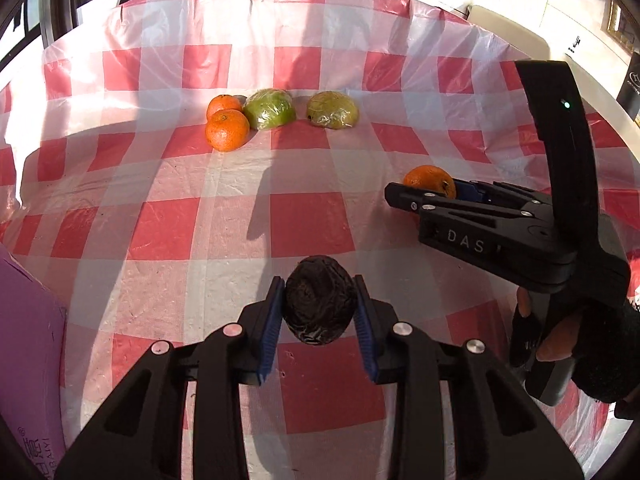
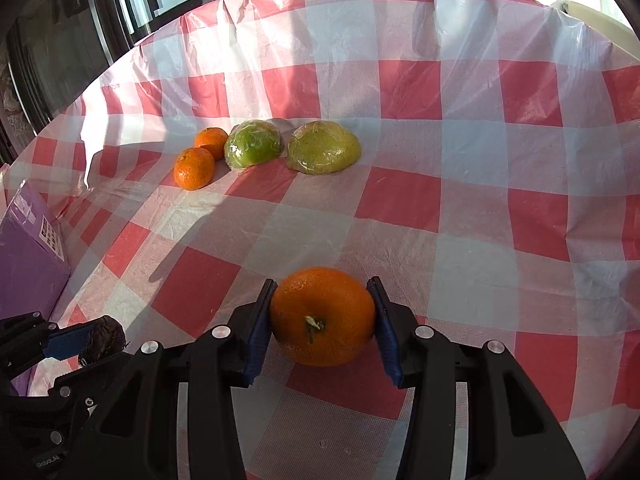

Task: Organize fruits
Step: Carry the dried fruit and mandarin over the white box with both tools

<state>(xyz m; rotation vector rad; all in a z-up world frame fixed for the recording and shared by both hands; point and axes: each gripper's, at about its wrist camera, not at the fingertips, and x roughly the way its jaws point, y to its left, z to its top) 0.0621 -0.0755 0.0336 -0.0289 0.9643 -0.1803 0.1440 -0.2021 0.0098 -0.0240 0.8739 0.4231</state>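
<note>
Between blue ribbed pads, left gripper (image 1: 320, 312) clamps wrinkled dark fruit (image 1: 320, 305).

A red and white checked tablecloth (image 2: 472, 168) covers the table. A purple box (image 2: 28, 248) sits at its left edge, near dark windows (image 2: 60, 40).

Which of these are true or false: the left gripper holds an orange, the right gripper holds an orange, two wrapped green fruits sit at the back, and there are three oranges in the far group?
1. The left gripper holds an orange. False: it is shut on a dark fruit.
2. The right gripper holds an orange. True.
3. Two wrapped green fruits sit at the back. True.
4. Three oranges lie in the far group. False: two oranges lie there.
5. The tablecloth is blue striped. False: it is red and white checked.
</note>
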